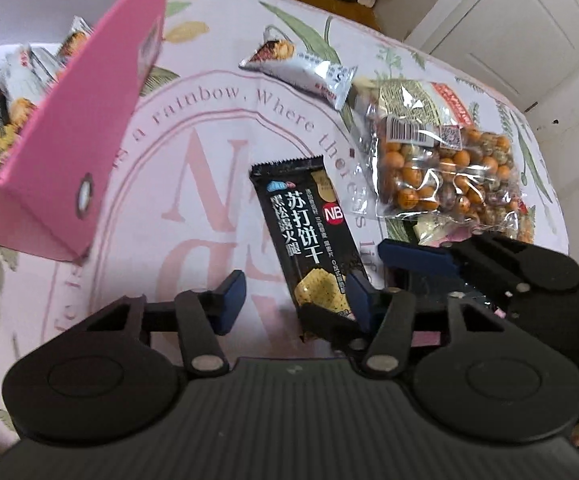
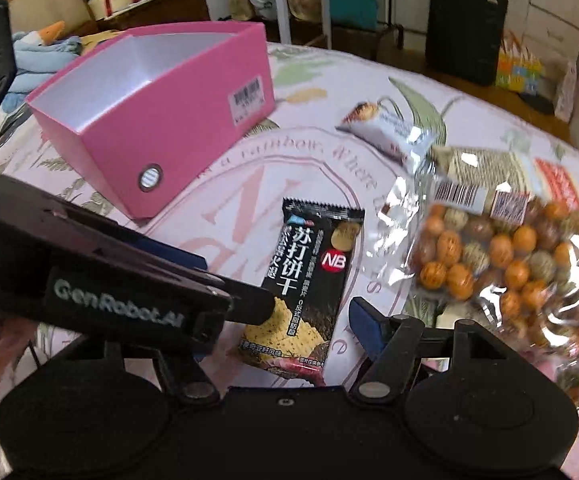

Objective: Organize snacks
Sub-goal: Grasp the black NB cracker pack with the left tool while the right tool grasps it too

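Inside, the pink box (image 1: 89, 92) holds several snack packets (image 1: 17, 92) — both grippers (image 1: 295, 300) (image 2: 285, 320) gape, empty.

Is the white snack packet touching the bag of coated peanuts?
Cannot tell. In the left wrist view the white snack packet overlaps the bag of coated peanuts at one corner; neither view shows contact.

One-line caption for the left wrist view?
Left gripper open over black cracker packet, pink box beside.

Black cracker packet (image 2: 305, 292) reads "苏打饼干", "NB"; claw (image 2: 117, 304) "GenRobot.AI".
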Motion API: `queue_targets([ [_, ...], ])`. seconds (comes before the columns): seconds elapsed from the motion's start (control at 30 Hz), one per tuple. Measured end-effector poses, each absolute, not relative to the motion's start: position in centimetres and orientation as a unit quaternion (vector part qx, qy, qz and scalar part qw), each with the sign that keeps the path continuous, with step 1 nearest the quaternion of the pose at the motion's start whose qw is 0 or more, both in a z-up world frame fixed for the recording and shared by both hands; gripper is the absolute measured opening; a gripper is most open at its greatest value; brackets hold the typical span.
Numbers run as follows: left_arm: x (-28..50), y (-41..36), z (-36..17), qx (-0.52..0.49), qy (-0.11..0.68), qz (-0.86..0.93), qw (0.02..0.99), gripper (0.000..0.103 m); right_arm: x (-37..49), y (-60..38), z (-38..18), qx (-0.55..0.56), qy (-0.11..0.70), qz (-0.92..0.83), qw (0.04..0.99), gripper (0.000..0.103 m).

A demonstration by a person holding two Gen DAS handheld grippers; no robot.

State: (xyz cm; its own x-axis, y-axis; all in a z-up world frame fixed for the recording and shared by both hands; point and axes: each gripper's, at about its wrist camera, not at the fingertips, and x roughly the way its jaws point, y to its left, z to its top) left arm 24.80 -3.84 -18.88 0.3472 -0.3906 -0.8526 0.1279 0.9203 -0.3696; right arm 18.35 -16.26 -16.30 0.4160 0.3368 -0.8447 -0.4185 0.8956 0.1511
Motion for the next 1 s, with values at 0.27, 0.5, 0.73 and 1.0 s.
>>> queue_targets([
  [0.27,25.8,-4.4,-20.6,-0.154,0.565,-0.16,0.795,0.044,19.0,-16.2,-17.9,-0.045,0.502,0.209,0.838,0.073],
  [0.5,26.1,-4.6,-21.2,-0.188,0.566,-0.173,0.784,0.044,18.6,-15.5,-17.8,-0.055,0.499,0.204,0.841,0.058],
  [0.73,24.9,-5.1,-20.5,-0.158,0.572,-0.184,0.783,0.042,17.5,-15.3,-17.0,-0.034,0.521,0.191,0.831,0.057],
  [1.0,22.9,-4.6,-19.1,-0.143,0.587,-0.187,0.774,0.041,15.3,-14.1,-15.4,-0.03,0.535,0.188,0.823,0.057],
])
